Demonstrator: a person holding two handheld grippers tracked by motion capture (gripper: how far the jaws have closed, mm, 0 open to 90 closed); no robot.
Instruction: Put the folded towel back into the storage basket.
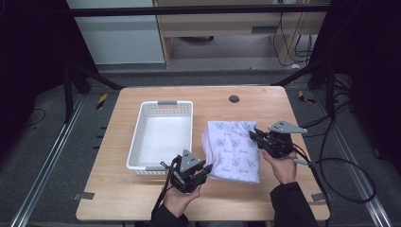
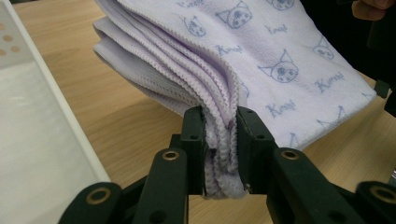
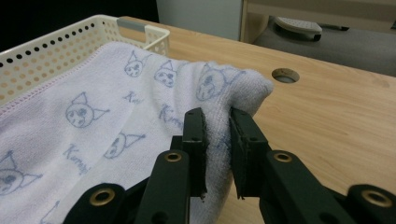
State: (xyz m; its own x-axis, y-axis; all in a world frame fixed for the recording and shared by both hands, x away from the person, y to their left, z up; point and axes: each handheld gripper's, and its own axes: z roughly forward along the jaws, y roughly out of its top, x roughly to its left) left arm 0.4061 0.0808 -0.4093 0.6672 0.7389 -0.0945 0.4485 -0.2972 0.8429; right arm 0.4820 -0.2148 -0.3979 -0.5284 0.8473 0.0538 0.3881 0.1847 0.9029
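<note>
A folded lavender towel (image 1: pixel 234 150) lies on the desk (image 1: pixel 265 101) just right of the empty white basket (image 1: pixel 161 135). The left gripper (image 1: pixel 204 170) pinches the towel's near-left corner, fingers (image 2: pixel 196 140) closed on its stacked edges. The right gripper (image 1: pixel 255 135) clamps the far-right corner. The basket lies to the left, nearer the left hand.

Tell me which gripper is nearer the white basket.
Left. The left gripper sits just off the white basket's near right corner; the right gripper is across the folded towel from it.
</note>
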